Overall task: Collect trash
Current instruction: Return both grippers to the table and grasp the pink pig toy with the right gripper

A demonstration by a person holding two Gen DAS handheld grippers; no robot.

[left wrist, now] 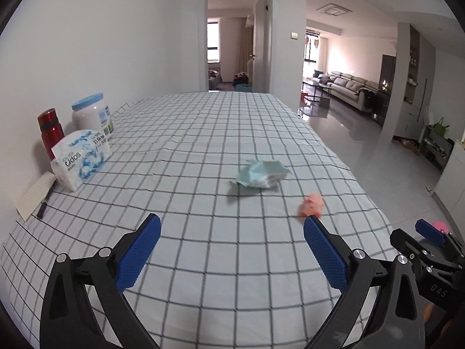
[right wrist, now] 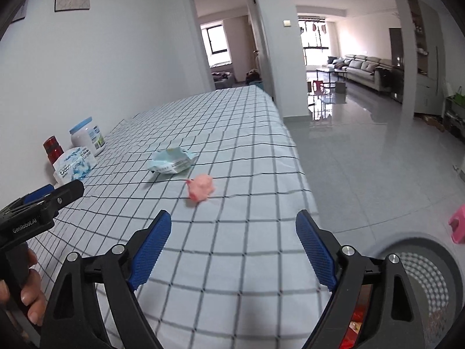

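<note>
Jaws of left gripper (left wrist: 232, 231) and right gripper (right wrist: 233, 226) were spread wide, grasping nothing. Crumpled pink wad (right wrist: 200, 190) and pale-blue wrapper (right wrist: 171, 162) lay apart on checked-cloth worktop (right wrist: 238, 250).

pink wad (right wrist: 200, 189): 1 | crumpled wrapper (right wrist: 171, 163): 1 | jar (left wrist: 92, 114): 1 | red bottle (left wrist: 51, 129): 1 | tissue pack (left wrist: 80, 157): 1
</note>
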